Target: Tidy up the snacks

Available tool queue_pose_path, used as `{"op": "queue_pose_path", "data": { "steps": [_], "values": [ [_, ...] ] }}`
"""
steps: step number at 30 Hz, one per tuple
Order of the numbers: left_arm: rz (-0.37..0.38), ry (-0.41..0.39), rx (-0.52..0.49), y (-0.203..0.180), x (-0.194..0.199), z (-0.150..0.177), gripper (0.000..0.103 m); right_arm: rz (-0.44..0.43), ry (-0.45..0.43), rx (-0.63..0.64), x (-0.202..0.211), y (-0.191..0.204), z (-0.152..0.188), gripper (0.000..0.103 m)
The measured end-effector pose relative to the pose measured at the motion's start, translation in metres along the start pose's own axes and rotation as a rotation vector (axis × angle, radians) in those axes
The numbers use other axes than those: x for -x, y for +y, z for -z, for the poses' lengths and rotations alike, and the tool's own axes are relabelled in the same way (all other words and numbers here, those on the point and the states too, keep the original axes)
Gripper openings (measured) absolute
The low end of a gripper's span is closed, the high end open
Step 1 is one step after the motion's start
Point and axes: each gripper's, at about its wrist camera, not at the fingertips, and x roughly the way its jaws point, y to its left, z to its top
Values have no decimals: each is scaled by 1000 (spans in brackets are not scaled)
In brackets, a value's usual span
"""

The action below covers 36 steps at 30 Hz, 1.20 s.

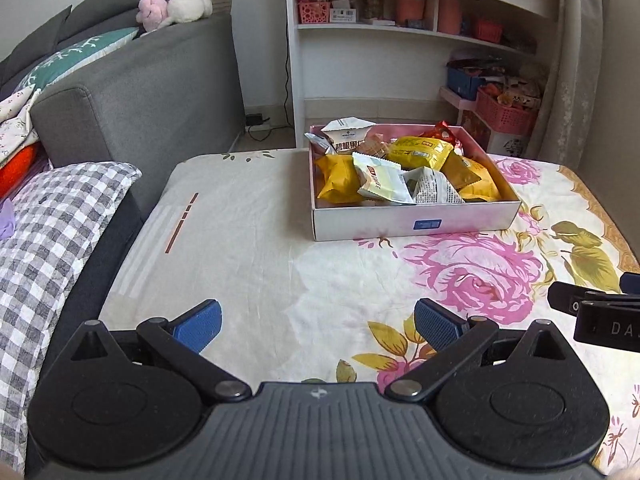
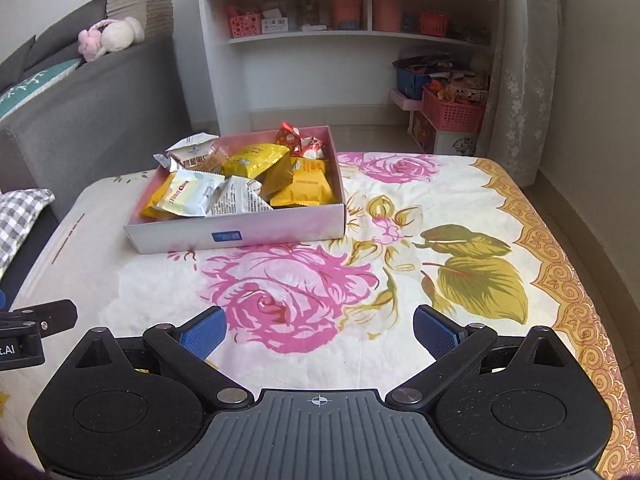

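I am finding the snacks (image 1: 400, 168) already piled inside the shallow box (image 1: 412, 224), which is sitting toward the far edge of the floral tablecloth (image 1: 280, 272), with no packet lying loose on the cloth in either view; I am judging the gathering essentially done, with at most some tidying of the jumbled heap left. Going left to right, I am holding my left gripper (image 1: 318, 326) low over the near cloth with its fingers spread wide and empty. I am holding my right gripper (image 2: 320, 330) level beside it, fingers likewise apart and gripping nothing, both pointing toward the box and well short of it.
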Motion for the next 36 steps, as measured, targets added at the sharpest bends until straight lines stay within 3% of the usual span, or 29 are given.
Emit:
{"op": "queue_pose_path", "data": {
  "steps": [14, 36],
  "values": [
    [-5, 33, 37, -2, 1, 9, 103, -23, -10, 0, 7, 6, -7, 101],
    [7, 23, 59, -1, 7, 7, 103, -17, -22, 3, 11, 7, -7, 101]
  ]
}}
